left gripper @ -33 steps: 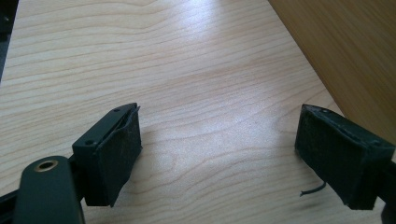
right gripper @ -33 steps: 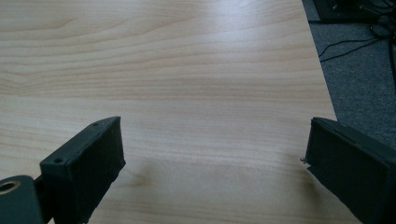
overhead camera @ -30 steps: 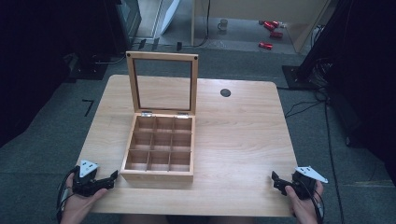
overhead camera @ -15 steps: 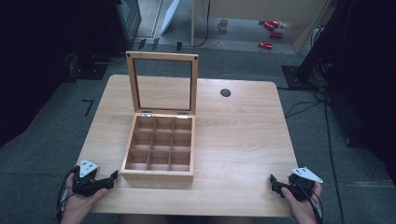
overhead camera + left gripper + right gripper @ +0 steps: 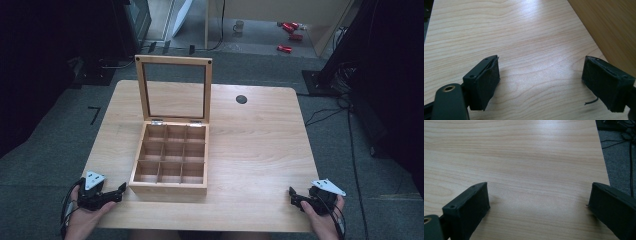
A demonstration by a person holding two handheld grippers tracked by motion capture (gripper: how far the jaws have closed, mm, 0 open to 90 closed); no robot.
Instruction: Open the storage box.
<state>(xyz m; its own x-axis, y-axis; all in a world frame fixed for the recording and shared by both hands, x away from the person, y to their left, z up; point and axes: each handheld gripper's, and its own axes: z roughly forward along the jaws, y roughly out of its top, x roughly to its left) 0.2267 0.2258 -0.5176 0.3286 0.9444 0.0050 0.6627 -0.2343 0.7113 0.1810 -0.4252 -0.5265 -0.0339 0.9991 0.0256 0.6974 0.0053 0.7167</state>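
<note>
A lab or workshop room: a bare wooden table (image 5: 260, 145) stands on grey carpet (image 5: 50, 165), with cables (image 5: 345, 107) trailing over the floor, dark equipment stands (image 5: 340, 65) at the sides, and red tools (image 5: 289, 27) lying beyond the table.

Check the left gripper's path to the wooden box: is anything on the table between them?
Nothing visible. The left gripper, jaws open, sits at the near left corner of the wooden box, with bare table between its jaws and the box wall at their right.
</note>
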